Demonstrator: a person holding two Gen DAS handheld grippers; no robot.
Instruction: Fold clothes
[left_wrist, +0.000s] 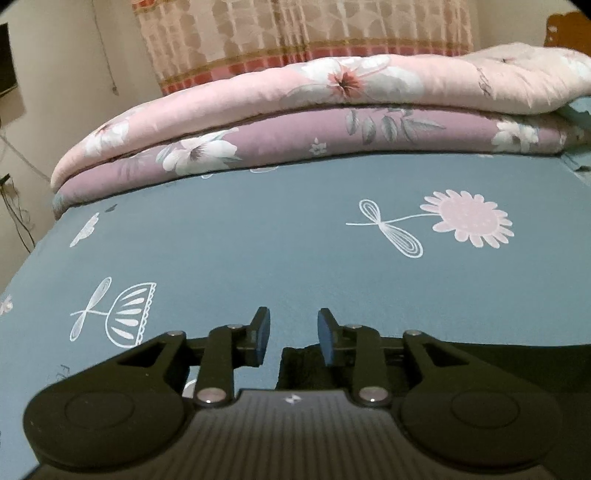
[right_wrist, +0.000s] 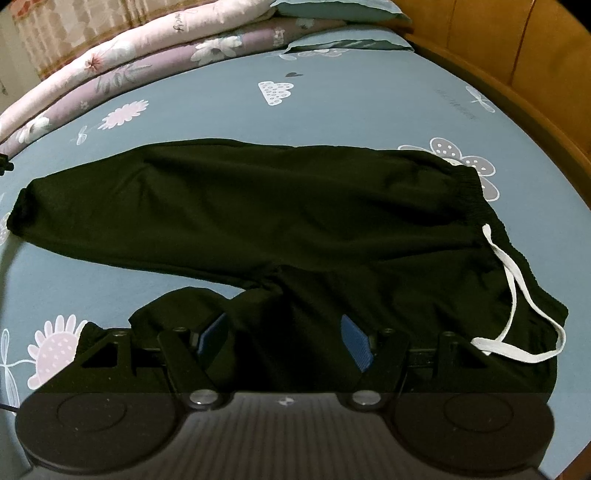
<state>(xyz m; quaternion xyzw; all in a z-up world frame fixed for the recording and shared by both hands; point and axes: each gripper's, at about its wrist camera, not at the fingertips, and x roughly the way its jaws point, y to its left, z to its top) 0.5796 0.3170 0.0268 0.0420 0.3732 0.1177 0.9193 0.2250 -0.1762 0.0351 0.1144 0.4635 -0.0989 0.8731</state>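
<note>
Trousers (right_wrist: 258, 214) lie mid-frame on the bedsheet (right_wrist: 369, 103); right gripper (right_wrist: 284, 339) gapes wide over them, left gripper (left_wrist: 293, 336) partly open, both empty.

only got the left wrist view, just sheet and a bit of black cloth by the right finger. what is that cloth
Observer: Black pants, spread flat on the bed.
Operator: which end is near the right gripper
Observer: The right gripper hangs over the crotch and near leg, jaws wide, pads not pressing the cloth.
Operator: where's the waistband
Observer: The waistband lies at the right, and its white drawstring trails over the cloth toward the gripper.
</note>
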